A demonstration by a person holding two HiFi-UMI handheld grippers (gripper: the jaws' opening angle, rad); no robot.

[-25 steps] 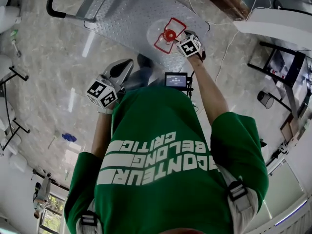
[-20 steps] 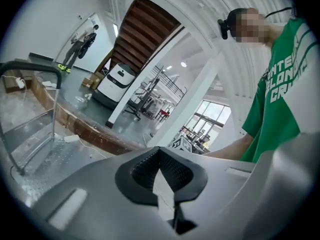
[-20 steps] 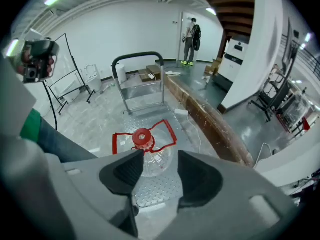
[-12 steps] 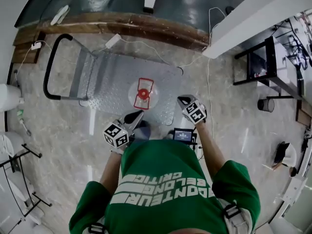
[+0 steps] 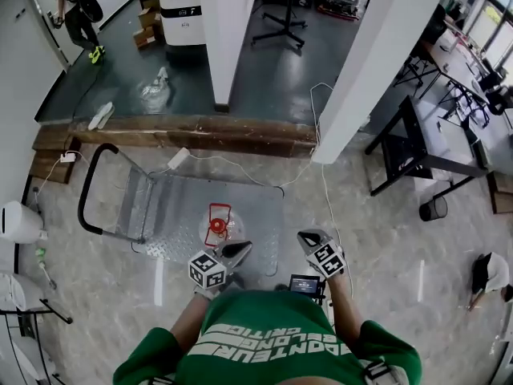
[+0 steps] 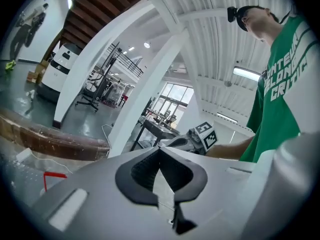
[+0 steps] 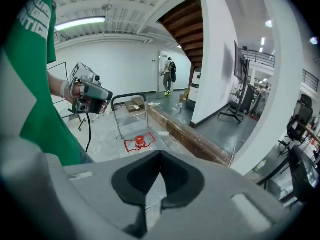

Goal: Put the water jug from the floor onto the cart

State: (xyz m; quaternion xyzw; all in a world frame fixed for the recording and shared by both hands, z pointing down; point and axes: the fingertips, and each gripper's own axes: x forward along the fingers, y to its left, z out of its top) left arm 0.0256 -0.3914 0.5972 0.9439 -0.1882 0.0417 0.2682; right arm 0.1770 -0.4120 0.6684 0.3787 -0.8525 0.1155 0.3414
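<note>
The clear water jug (image 5: pixel 218 224), with a red cap and red handle, stands upright on the grey metal cart (image 5: pixel 172 207), near the front of its deck. In the right gripper view the jug (image 7: pixel 139 142) shows ahead on the cart, in front of the black push handle (image 7: pixel 128 100). My left gripper (image 5: pixel 239 249) hovers just short of the jug, jaws shut and empty. My right gripper (image 5: pixel 305 237) is off to the jug's right, beyond the cart's edge, also shut on nothing. Each gripper view shows its own pads meeting: left gripper (image 6: pixel 160 149), right gripper (image 7: pixel 160 154).
A long wooden step (image 5: pixel 200 133) runs behind the cart, with white cables (image 5: pixel 240 167) trailing over it. Two white pillars (image 5: pixel 377 62) rise beyond. A black table (image 5: pixel 425 147) stands at the right, a small bin (image 5: pixel 433 208) beside it. A person (image 5: pixel 76 6) walks far back.
My right gripper has left the jug's red handle and pulled back toward my body. The left gripper also shifted. The head view has tilted up, so the jug now looks farther away.
</note>
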